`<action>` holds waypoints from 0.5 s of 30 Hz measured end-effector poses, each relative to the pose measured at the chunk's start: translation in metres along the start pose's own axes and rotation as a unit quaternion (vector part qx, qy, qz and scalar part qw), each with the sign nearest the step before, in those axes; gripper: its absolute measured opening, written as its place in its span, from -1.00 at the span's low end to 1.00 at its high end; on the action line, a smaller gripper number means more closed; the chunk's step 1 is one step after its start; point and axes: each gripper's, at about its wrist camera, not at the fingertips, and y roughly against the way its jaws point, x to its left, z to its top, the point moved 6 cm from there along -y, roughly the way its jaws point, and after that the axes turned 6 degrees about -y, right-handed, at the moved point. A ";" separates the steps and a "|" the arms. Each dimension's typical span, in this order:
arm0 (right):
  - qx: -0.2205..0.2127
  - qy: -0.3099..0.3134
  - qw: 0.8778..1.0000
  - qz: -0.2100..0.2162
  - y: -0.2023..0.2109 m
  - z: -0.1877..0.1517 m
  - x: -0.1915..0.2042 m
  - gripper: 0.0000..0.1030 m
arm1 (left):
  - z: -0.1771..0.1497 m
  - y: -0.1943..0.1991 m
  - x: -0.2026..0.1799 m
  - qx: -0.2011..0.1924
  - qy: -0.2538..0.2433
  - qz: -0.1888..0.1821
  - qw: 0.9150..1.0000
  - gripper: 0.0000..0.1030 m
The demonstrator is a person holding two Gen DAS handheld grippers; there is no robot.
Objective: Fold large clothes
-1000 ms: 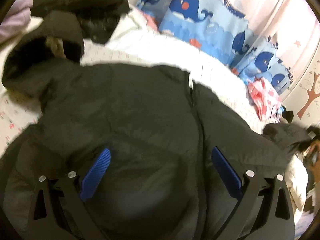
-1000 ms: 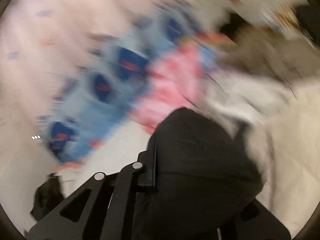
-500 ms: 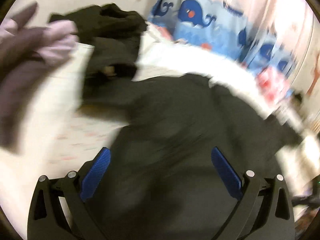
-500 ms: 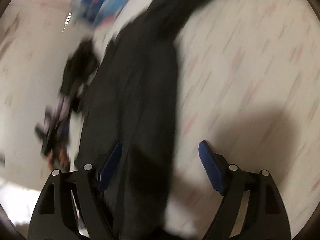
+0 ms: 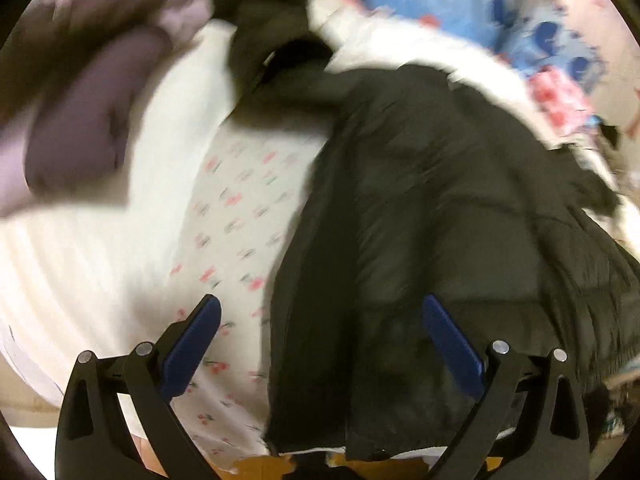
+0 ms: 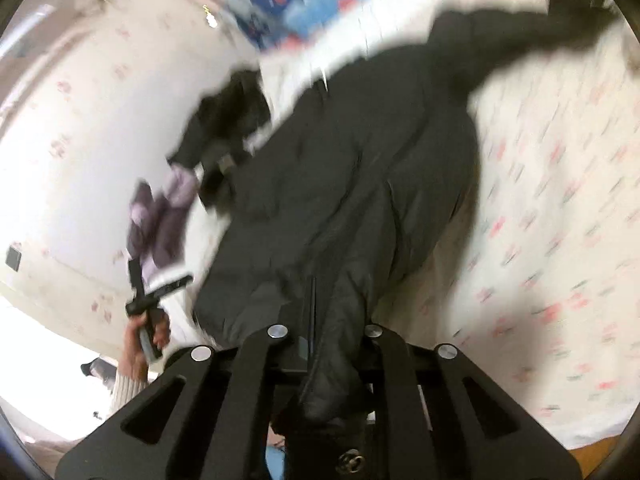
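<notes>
While the left gripper [image 5: 320,334] hangs above the bed with its blue pads spread wide and nothing between them, the right gripper [image 6: 324,344] is closed on a fold of the coat [image 6: 360,168] at its near edge, the dark fabric bunched up between the two fingers. The coat, a dark padded garment, lies on the floral sheet [image 5: 240,216], running from the near edge of the bed away towards the far side, one sleeve [image 6: 520,36] stretched out to the far right in the right wrist view. In the left wrist view the coat [image 5: 432,208] fills the right half, its edge passing under the right-hand pad [image 5: 448,344]; the left-hand pad [image 5: 192,344] is over bare sheet. A purple garment [image 5: 80,128] lies at far left, blurred. A second dark garment [image 5: 272,12] lies beyond the coat. A whale-print fabric [image 6: 280,4] is at the far side. The left hand [image 6: 144,340] shows in the right wrist view, gripping its handle.
</notes>
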 end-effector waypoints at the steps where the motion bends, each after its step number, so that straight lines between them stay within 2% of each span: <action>1: 0.007 0.006 1.000 -0.020 0.008 -0.003 -0.009 -0.87 | 0.002 0.007 -0.004 -0.008 -0.007 0.000 1.000 0.88; 4: 0.075 -0.003 0.992 -0.102 -0.006 -0.035 -0.062 -0.83 | 0.013 0.023 -0.022 -0.032 -0.027 -0.008 0.999 0.88; 5: 0.112 -0.008 0.983 -0.143 -0.016 -0.056 -0.091 -0.79 | 0.016 0.024 -0.030 -0.035 -0.027 -0.019 0.999 0.88; 6: 0.130 -0.013 0.978 -0.160 -0.020 -0.068 -0.108 -0.60 | 0.020 0.023 -0.039 -0.037 -0.026 -0.027 0.999 0.88; 7: 0.132 -0.026 0.980 -0.147 -0.018 -0.078 -0.119 -0.52 | 0.027 0.020 -0.050 -0.037 -0.027 -0.032 0.998 0.88; 8: 0.122 -0.031 0.983 -0.133 -0.013 -0.080 -0.120 -0.48 | 0.032 0.018 -0.062 -0.038 -0.032 -0.039 0.998 0.88; 9: 0.106 -0.029 0.987 -0.119 0.000 -0.078 -0.119 -0.30 | 0.037 0.016 -0.075 -0.040 -0.040 -0.044 0.997 0.88; 10: 0.092 -0.024 0.989 -0.116 0.009 -0.074 -0.117 0.05 | 0.040 0.015 -0.085 -0.042 -0.047 -0.047 0.997 0.88; 12: 0.045 -0.010 0.992 -0.119 0.041 -0.054 -0.115 0.39 | 0.054 0.007 -0.115 -0.055 -0.066 -0.057 0.995 0.88; 14: 0.001 -0.012 0.992 -0.125 0.071 -0.023 -0.117 0.47 | 0.064 0.000 -0.142 -0.068 -0.074 -0.068 0.993 0.88; 15: -0.035 -0.020 0.992 -0.118 0.092 0.001 -0.119 0.50 | 0.068 -0.004 -0.154 -0.075 -0.076 -0.073 0.992 0.88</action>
